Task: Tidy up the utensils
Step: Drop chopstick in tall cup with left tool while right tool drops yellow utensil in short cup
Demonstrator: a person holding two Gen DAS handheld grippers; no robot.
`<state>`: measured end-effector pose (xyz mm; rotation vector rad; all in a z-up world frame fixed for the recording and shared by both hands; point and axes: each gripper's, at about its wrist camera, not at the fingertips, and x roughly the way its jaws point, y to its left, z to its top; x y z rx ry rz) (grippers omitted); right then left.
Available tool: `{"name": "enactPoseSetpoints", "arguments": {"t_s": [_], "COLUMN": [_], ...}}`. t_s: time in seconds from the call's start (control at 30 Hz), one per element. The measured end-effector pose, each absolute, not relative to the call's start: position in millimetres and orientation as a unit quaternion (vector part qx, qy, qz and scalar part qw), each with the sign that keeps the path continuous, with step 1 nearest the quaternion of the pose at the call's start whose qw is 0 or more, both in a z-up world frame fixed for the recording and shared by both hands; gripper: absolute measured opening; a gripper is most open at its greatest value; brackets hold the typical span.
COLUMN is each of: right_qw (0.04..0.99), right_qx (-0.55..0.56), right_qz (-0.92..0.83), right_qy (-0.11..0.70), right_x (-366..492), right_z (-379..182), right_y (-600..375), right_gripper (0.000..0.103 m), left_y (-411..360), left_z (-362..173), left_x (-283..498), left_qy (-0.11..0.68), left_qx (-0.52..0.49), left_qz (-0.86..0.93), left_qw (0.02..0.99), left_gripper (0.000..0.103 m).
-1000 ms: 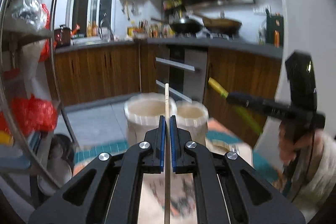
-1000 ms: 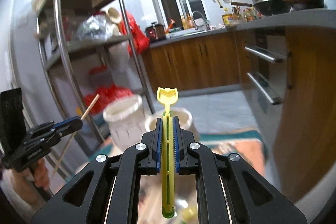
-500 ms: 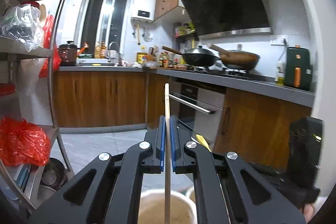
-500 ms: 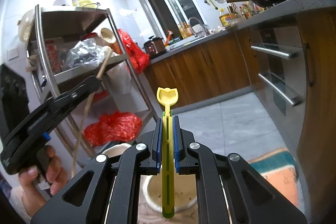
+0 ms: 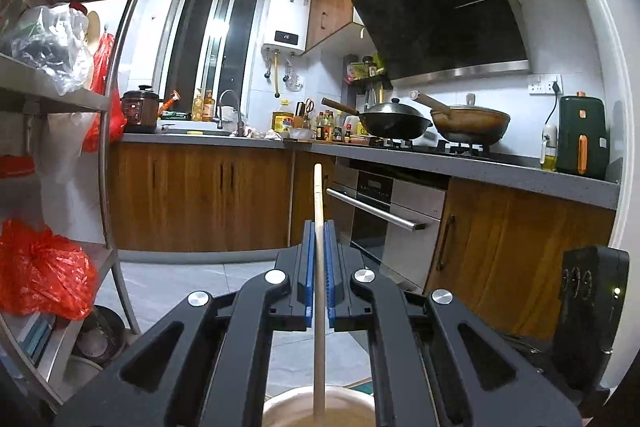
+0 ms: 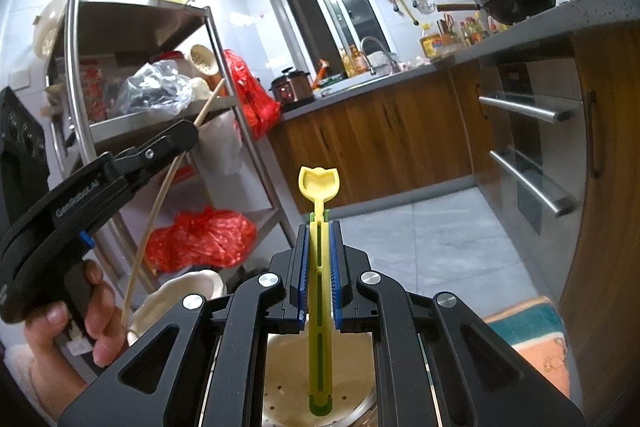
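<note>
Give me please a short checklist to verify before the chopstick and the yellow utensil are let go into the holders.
1. Left claw shut on the chopstick: ok.
2. Right claw shut on the yellow utensil: ok.
3. Chopstick's lower end above the cream holder: ok.
4. Yellow utensil's lower end above the holder with holes: ok.
5. Either tip touching the bottom of its holder: cannot tell.
6. Two claws apart, not touching each other: ok.
</note>
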<state>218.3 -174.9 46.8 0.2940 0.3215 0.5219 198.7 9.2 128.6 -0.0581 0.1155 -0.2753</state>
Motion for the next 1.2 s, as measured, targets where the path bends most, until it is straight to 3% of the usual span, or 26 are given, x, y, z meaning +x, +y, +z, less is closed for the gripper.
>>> {"name": "enactPoseSetpoints", "arguments": {"t_s": [1.03, 1.1, 1.2], "right_qw": [0.945, 0.943, 0.942], "right_qx": [0.123, 0.131, 0.139], "right_qz": [0.254, 0.258, 0.259], "right_qy": [0.163, 0.167, 0.165], "right_x": [214.3, 212.4, 205.4], "right_z": [26.9, 27.2, 29.8], "right_y": [-166.4, -170.0, -175.9], "right_gripper": [0.011, 0.012, 0.026], "left_y": [27.1, 28.0, 29.3], "left_z": [114.8, 112.8, 110.0], "left_x": [187.2, 183.2, 176.1], "left_qy": [0.066, 0.069, 0.074], "left_qx": [-0.038, -0.032, -0.02], "left_qz": [-0.148, -0.146, -0.138], "left_qw": [0.986, 0.986, 0.987], "left_gripper": [0.004, 0.004, 0.004]}}
